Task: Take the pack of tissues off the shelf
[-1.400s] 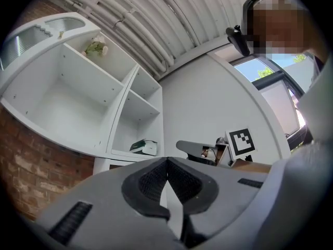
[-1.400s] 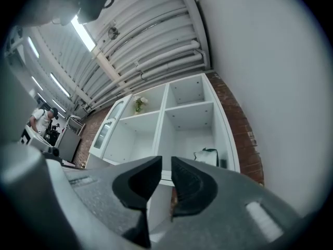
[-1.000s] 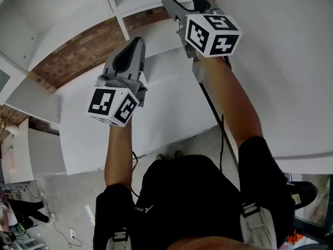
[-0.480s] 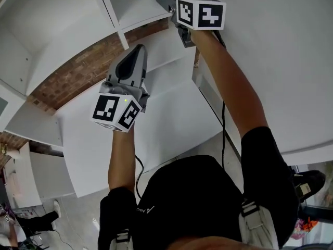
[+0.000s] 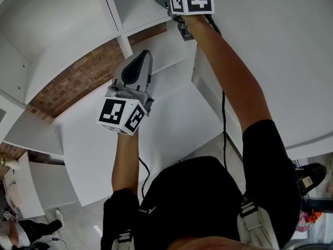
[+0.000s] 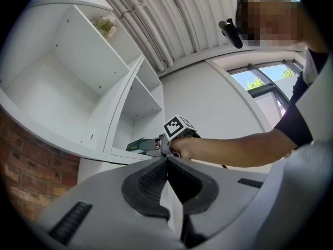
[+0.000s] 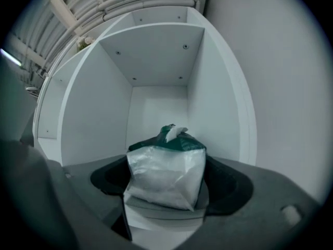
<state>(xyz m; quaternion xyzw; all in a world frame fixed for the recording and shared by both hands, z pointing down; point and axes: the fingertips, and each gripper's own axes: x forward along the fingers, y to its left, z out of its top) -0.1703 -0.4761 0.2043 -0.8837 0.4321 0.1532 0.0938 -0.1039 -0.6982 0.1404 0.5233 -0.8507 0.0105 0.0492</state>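
White shelf (image 7: 156, 61) compartment holds the pack of tissues (image 7: 165, 173), between the opening jaws of the right gripper (image 7: 170, 187), not yet pinched; they must close next. Lower than this shelf, the left gripper (image 6: 167, 177) is pressed together.

Left gripper (image 6: 166, 161): jaws closed together, nothing between them; held below and in front of the shelf unit (image 5: 123, 41), tips pointing up toward it. Left marker cube (image 5: 123, 116) at its rear end, facing the head camera. Left forearm (image 5: 125, 160): bare, raised, elbow bent.

Right gripper (image 7: 169, 181): jaws opening, set wide, one on each side of the pack of tissues (image 7: 165, 168); reaching into an upper compartment of the shelf unit. Right marker cube (image 5: 191, 0) at the compartment's mouth. Right forearm (image 5: 234, 77): bare, stretched far up and forward, nearly straight.
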